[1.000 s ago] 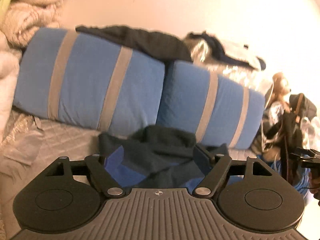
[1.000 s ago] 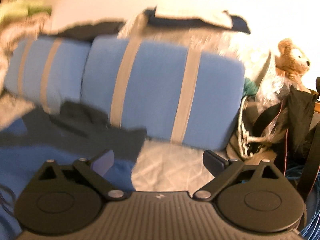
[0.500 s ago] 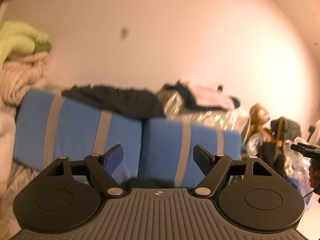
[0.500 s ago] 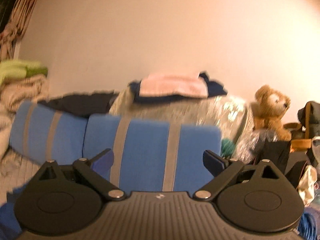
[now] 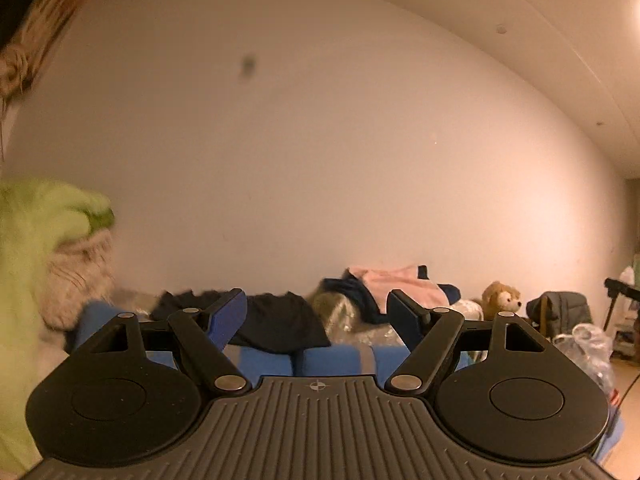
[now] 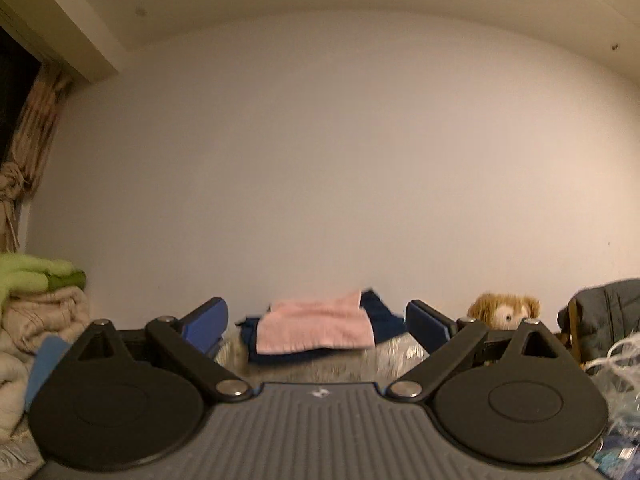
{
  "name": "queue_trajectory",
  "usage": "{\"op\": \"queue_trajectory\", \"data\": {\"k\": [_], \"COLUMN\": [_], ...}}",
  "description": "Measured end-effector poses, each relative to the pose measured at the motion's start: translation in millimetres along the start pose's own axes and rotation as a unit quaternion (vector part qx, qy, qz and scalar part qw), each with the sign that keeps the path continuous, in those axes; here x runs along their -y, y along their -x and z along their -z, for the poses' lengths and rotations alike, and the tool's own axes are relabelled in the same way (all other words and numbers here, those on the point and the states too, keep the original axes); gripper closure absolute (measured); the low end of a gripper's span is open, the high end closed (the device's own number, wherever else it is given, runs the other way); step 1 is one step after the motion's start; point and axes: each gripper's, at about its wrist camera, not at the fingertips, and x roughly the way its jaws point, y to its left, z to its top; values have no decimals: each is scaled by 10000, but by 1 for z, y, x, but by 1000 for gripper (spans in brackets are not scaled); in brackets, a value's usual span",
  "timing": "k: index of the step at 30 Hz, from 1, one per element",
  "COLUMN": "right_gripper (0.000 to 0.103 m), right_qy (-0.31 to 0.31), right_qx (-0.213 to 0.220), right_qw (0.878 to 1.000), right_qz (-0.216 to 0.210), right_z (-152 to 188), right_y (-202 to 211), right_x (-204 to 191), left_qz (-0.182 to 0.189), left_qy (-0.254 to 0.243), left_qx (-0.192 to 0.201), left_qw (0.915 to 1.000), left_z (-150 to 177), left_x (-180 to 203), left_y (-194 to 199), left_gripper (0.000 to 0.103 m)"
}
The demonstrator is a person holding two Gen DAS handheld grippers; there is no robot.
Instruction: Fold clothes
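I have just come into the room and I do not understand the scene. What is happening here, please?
A person holds a gripper in each hand for folding clothes, but neither grips anything now. The left gripper and right gripper are both open and raised, pointing at the wall. Ahead lie a pink folded cloth on dark blue garments, a black garment on blue striped pillows, and a teddy bear. No garment is being handled.

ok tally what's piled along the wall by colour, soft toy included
pink cloth: 1
navy garment: 1
black garment: 1
green blanket: 1
beige blanket: 1
brown teddy bear: 1
total: 6
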Motion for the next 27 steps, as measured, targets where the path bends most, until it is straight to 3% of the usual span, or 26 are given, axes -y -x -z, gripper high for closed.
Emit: {"op": "queue_trajectory", "data": {"k": [3, 6, 13, 20, 27], "right_gripper": [3, 3, 3, 3, 3], "right_qy": [62, 209, 427, 270, -222], "right_qx": [-8, -211, -679, -1275, -1498], "right_qw": [10000, 9996, 9966, 9915, 9884], "right_qz": [-20, -21, 161, 52, 88], "right_z": [-9, 1, 63, 124, 153], "right_y": [21, 38, 66, 79, 73], "right_x": [6, 11, 13, 9, 13], "left_qz": [-61, -183, -373, -301, -221], "left_qy": [-123, -155, 378, 814, 1203], "left_qx": [10, -449, -1224, -1841, -2280], "left_qw": [9999, 9987, 9911, 9791, 9660], "left_z": [-2, 28, 109, 155, 191], "left_x": [-4, -10, -29, -56, -73], "left_y": [25, 34, 41, 29, 18], "left_gripper": [22, 22, 22, 22, 22]}}
